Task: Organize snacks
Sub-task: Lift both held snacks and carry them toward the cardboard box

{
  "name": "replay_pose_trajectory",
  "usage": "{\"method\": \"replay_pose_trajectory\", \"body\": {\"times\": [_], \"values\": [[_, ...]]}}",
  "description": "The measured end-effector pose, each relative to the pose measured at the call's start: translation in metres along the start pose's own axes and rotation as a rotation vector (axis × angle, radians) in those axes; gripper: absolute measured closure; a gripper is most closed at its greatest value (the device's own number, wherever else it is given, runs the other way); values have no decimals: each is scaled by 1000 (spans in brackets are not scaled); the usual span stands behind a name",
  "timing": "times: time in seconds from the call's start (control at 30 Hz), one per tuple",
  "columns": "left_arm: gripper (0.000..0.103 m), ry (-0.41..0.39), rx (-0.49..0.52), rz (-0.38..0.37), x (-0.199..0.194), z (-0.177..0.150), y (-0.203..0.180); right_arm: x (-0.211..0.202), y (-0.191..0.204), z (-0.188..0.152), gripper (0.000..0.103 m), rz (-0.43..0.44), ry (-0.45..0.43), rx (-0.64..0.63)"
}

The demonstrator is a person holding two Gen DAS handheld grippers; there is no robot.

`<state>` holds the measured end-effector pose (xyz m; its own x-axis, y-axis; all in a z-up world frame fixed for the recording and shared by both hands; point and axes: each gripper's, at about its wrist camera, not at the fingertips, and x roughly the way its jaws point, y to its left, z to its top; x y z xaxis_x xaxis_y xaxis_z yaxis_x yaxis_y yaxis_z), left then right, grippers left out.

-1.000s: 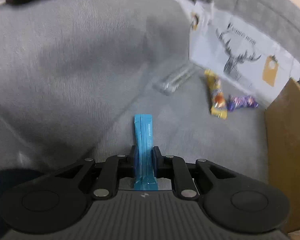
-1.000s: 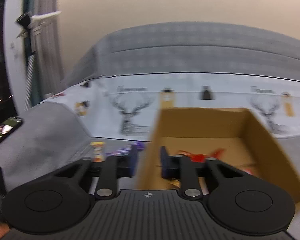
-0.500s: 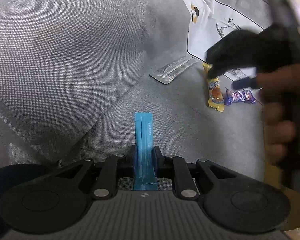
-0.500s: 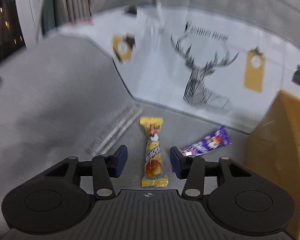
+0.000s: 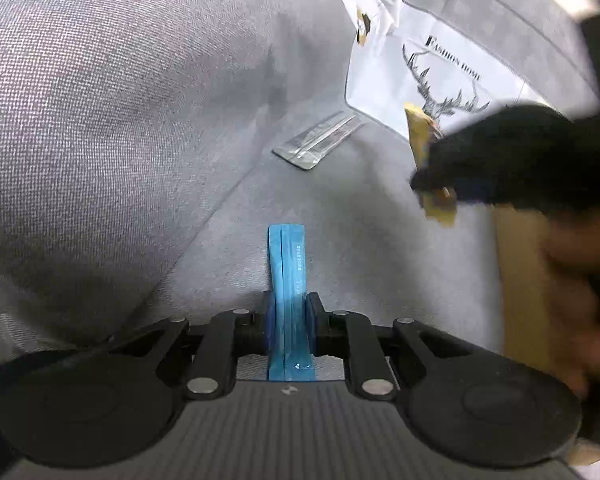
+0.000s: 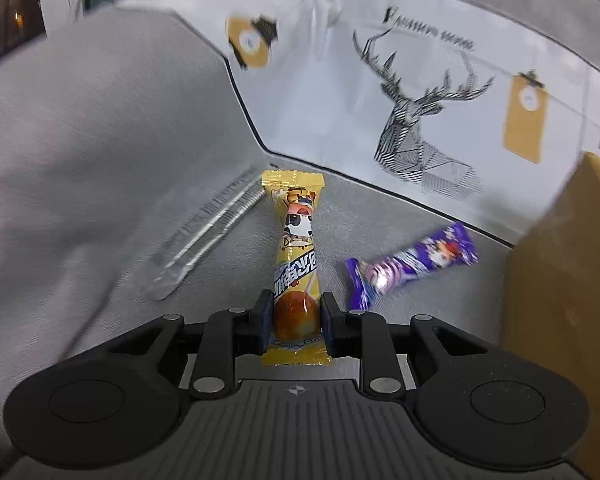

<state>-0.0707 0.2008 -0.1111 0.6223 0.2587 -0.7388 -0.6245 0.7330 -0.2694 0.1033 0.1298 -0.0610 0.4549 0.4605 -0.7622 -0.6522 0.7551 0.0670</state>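
Note:
My left gripper (image 5: 288, 316) is shut on a slim blue stick packet (image 5: 287, 256), which points forward above the grey sofa seat (image 5: 360, 240). In the right wrist view, my right gripper (image 6: 296, 318) is closing, and its pads press on the round head of a yellow lollipop in its wrapper (image 6: 298, 240) lying on the seat. A purple wrapped candy (image 6: 412, 266) lies just right of it. The left wrist view shows the right gripper (image 5: 436, 184) as a dark blur over the yellow lollipop (image 5: 418, 128), with a person's hand (image 5: 572, 280) behind it.
A clear flat packet (image 6: 208, 236) lies left of the lollipop against the grey armrest (image 6: 80, 160). A white deer-print cushion (image 6: 412, 120) stands at the back. A brown cardboard box (image 6: 560, 280) stands on the right, close to the candies.
My right gripper swung from over the cardboard box down to the yellow lollipop and has narrowed its jaws onto it. My left gripper has kept its hold on the blue packet.

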Motion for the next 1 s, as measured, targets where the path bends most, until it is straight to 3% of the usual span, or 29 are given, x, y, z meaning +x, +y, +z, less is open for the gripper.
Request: {"method": "replay_pose_trajectory", "body": {"times": [0.2, 0.4, 0.63, 0.9, 1.0], "values": [[86, -13, -19, -33, -3, 5, 6, -62, 12, -52, 76, 29, 23, 11], [86, 25, -46, -31, -3, 4, 9, -78, 5, -111, 76, 19, 117, 124], [86, 45, -61, -29, 2, 6, 9, -64, 2, -125, 76, -5, 161, 149], [86, 48, -87, -21, -16, -1, -8, -76, 0, -146, 73, 48, 78, 157], [86, 1, -53, -12, -34, -6, -24, -84, -5, -154, 74, 73, 65, 173]]}}
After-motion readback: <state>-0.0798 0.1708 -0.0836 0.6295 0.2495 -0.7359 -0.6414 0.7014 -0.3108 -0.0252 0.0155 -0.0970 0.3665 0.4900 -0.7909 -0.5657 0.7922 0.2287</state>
